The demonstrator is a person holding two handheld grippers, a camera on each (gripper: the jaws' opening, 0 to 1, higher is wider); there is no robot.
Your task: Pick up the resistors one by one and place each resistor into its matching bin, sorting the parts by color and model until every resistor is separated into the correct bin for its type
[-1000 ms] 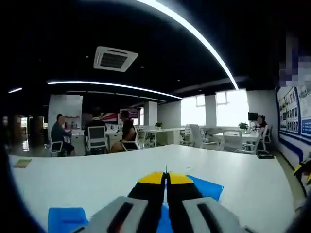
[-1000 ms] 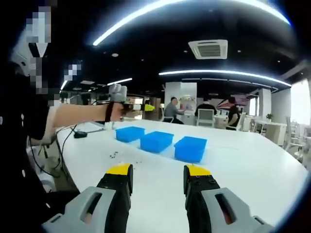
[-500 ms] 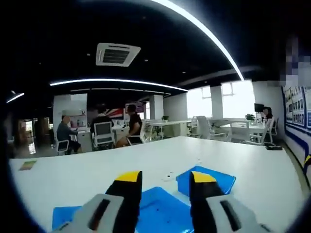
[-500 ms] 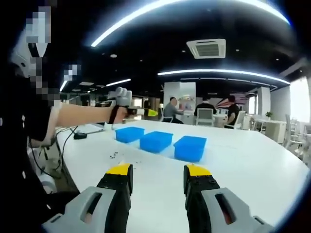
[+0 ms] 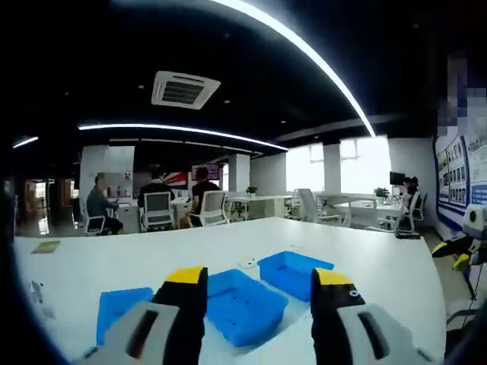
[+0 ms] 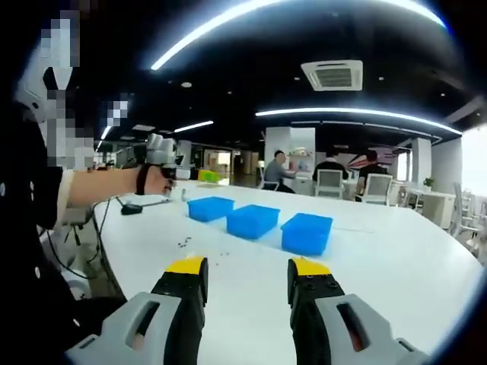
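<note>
Three blue bins stand in a row on the white table (image 6: 396, 266): the left bin (image 6: 211, 207), the middle bin (image 6: 253, 220) and the right bin (image 6: 307, 232). Small dark resistors (image 6: 183, 243) lie scattered on the table in front of them. My right gripper (image 6: 248, 266) is open and holds nothing, well short of the resistors. In the left gripper view my left gripper (image 5: 259, 277) is open above the near side of the middle bin (image 5: 245, 300), with nothing between its fingers. A person's hand holds the left gripper (image 6: 171, 169) left of the bins.
A black cable and a small dark device (image 6: 131, 207) lie near the table's left edge. People sit on office chairs (image 5: 158, 211) at desks behind the table. The other gripper (image 5: 466, 245) shows at the right edge of the left gripper view.
My left gripper went from shut to open and drew back from over the bins toward the person. The right gripper stayed open and nearly still.
</note>
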